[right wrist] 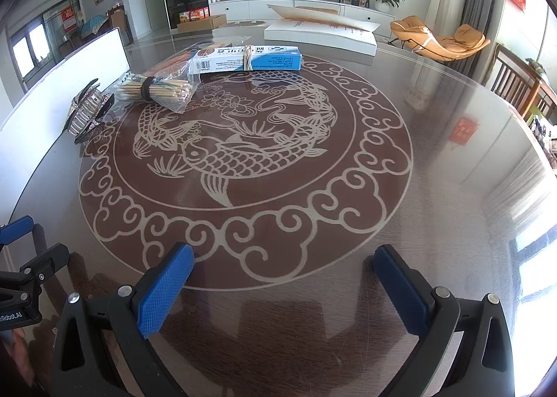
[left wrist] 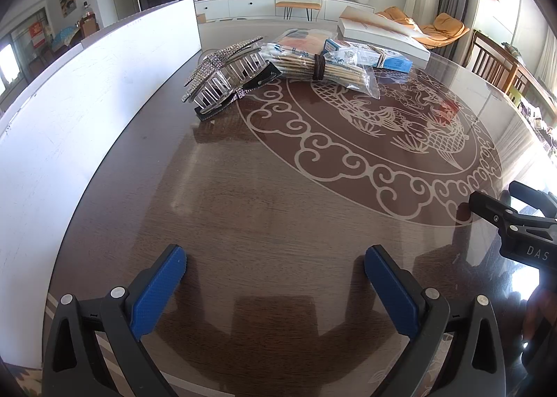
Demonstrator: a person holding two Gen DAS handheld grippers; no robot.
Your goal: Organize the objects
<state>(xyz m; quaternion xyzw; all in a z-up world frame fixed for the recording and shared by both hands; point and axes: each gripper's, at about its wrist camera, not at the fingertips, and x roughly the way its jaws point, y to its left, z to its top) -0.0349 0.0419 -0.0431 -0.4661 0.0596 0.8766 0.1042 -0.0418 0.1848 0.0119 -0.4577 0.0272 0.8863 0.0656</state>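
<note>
Hair clips (left wrist: pixel 226 73) with rhinestones lie at the far left of our glass-topped table (left wrist: pixel 278 223), against the white board (left wrist: pixel 87 90), well ahead of our left gripper (left wrist: pixel 275 275), whose blue fingers stand wide apart over bare glass. Just right of the clips we see a bagged bundle of sticks (left wrist: pixel 323 66), then a blue-and-white box (right wrist: pixel 247 57) banded with elastic. Our right gripper (right wrist: pixel 283 278) is likewise spread apart, holding nothing. Bare tabletop lies between both grippers and these items.
</note>
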